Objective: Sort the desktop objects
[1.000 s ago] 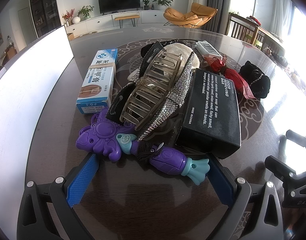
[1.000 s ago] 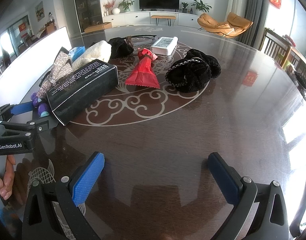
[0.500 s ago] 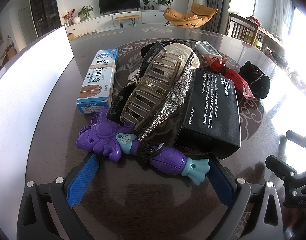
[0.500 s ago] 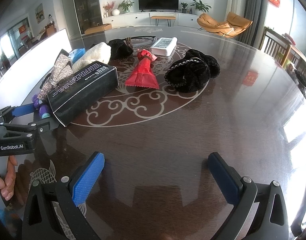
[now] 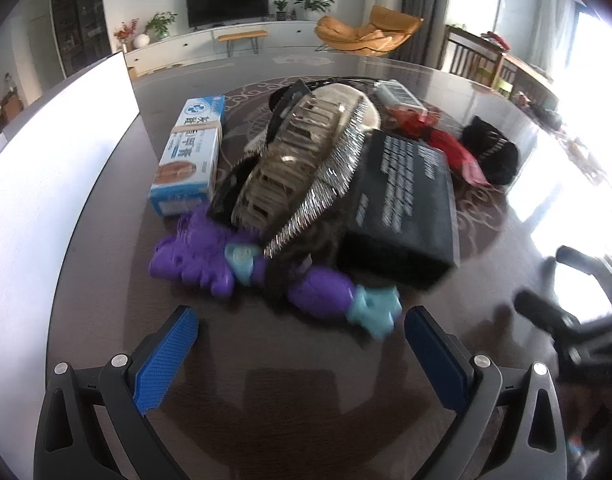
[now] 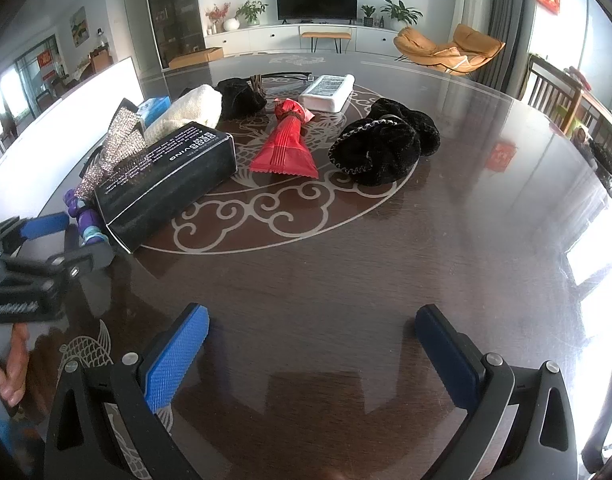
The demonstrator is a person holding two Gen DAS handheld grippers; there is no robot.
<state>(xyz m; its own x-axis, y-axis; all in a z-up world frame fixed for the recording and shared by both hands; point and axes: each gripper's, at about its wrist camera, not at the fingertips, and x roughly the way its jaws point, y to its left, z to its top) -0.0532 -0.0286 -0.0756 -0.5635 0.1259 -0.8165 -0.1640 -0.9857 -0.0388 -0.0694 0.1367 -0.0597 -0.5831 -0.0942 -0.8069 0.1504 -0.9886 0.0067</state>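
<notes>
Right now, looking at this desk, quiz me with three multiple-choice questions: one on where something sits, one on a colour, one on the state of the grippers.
1. Where does the red packet lie?
A. on top of the white case
B. between the black box and the black scrunchie
C. inside the black box

2. What colour is the toy nearest the left gripper?
A. purple with teal parts
B. yellow
C. red

3. How are the left gripper and right gripper?
A. both shut on items
B. left holding the toy
C. both open, holding nothing

Answers: B, the packet sits between those two; A, purple body, teal ends; C, both sets of blue pads stand wide apart over bare table.
</notes>
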